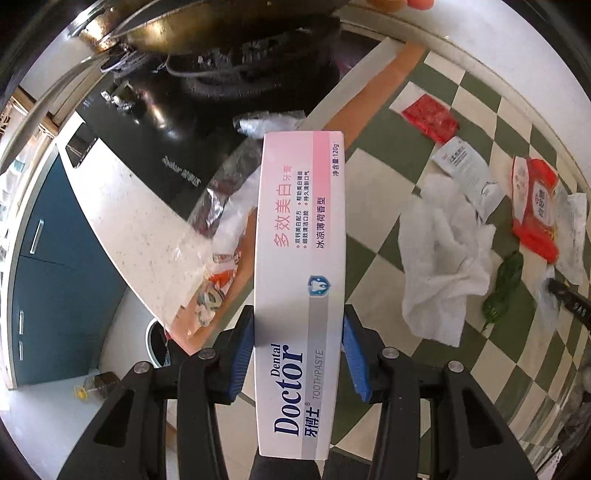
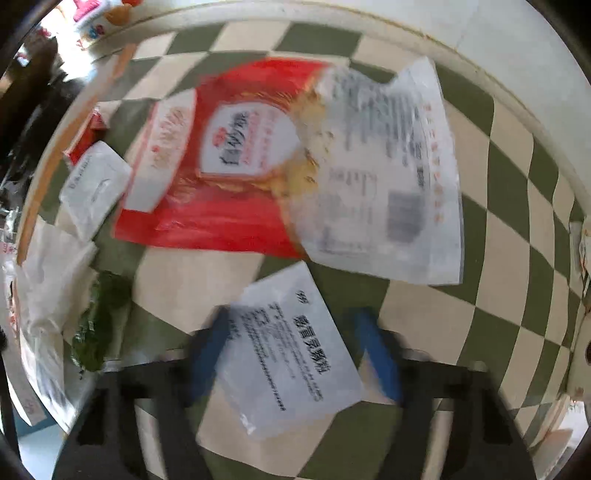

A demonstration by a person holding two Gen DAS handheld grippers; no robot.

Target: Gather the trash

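My left gripper (image 1: 298, 314) is shut on a white and pink toothpaste box (image 1: 299, 240), its blue pads pressing both long sides near the lower end. In the blurred right wrist view, my right gripper (image 2: 291, 321) has its blue pads standing apart over the green and cream chequered cloth (image 2: 498, 229). A white printed sachet (image 2: 291, 354) lies between the pads. Beyond it lies a large red and white food bag (image 2: 229, 177). Crumpled white tissue (image 1: 443, 266), a green pepper (image 1: 504, 291), a red wrapper (image 1: 430, 118) and another white sachet (image 1: 463, 166) are scattered on the cloth.
A clear plastic bag holding wrappers (image 1: 221, 229) hangs at the counter edge left of the box. Behind it are a black hob (image 1: 166, 129) and a wok (image 1: 184, 26). Blue cabinets (image 1: 55, 258) and a white bin (image 1: 159, 347) are below.
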